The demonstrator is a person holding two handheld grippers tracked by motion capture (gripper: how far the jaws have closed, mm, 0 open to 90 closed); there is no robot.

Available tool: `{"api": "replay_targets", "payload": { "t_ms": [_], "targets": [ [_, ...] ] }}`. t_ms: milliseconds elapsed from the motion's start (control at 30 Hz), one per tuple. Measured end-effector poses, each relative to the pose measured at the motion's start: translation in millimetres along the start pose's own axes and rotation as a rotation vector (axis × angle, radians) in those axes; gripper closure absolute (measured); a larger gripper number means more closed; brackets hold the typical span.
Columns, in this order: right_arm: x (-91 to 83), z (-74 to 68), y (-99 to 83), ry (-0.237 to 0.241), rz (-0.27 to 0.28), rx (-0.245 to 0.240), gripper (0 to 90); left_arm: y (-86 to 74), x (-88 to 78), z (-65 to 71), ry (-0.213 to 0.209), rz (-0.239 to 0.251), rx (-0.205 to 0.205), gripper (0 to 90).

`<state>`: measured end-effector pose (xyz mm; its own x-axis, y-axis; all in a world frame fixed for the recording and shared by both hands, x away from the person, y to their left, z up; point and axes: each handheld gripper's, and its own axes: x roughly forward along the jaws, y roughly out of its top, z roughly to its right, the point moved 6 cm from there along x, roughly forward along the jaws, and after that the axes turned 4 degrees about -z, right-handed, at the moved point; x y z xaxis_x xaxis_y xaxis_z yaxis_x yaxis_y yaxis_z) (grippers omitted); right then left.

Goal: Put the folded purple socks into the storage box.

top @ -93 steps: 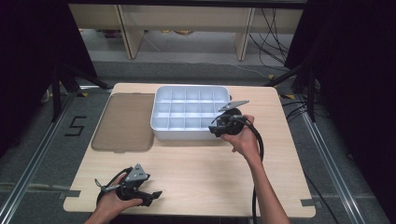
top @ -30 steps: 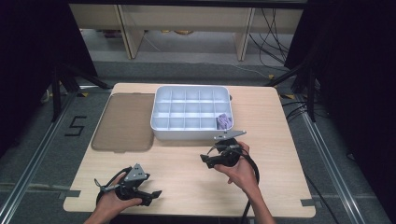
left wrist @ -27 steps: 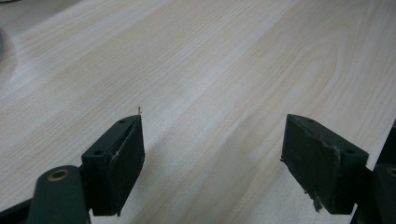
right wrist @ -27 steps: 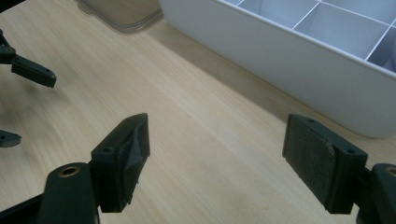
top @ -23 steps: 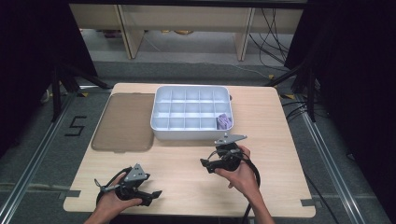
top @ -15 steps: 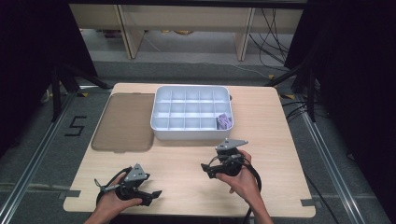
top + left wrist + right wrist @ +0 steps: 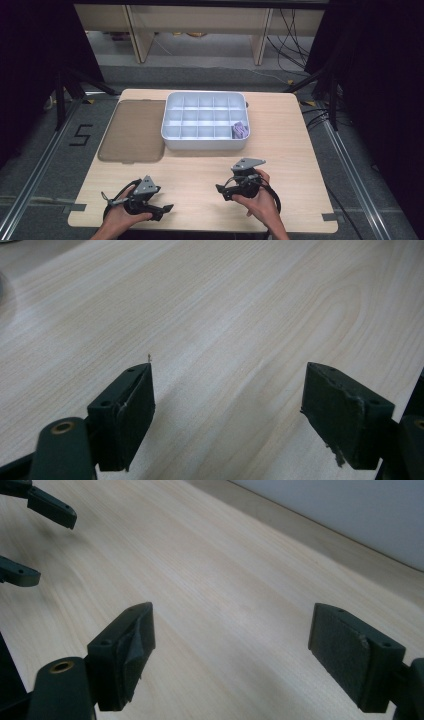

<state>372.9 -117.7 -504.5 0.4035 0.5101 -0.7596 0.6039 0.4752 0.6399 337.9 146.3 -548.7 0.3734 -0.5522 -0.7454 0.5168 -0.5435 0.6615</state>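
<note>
On the near half of the wooden table, well short of the white compartment tray, both hand-held tools sit low with nothing between their jaws. The right gripper has just been opening its jaws; they stand wide apart over bare wood. The left gripper, farther left of the tray and near the front edge, also has its jaws spread and empty. The small purple item lies in the tray's near right corner compartment, apart from both tools. The flat brown lid lies just beside the tray's left wall. Judged step: parking after the drop-off. To do it well, the hands should settle squarely on the wood, jaws open, cables kept off the tray.
</note>
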Motion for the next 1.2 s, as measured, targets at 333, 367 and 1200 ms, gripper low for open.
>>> {"api": "replay_targets", "payload": {
  "t_ms": [333, 367, 1200],
  "targets": [
    [1.9, -1.8, -17.1, -0.005, -0.008, -0.003, 19.1, -0.3, 0.8, 0.1, 0.002, -0.005, 0.009, 20.7],
    [3.8, -2.6, -18.7, -0.007, 0.008, 0.003, 19.0, -0.7, 1.5, 1.3, -0.002, -0.005, -0.011, 20.7],
    [5.9, -8.8, -41.6, 0.005, 0.008, -0.022, 17.5, -0.5, 3.3, 4.5, -0.004, 0.001, 0.023, 17.6]
  ]
}}
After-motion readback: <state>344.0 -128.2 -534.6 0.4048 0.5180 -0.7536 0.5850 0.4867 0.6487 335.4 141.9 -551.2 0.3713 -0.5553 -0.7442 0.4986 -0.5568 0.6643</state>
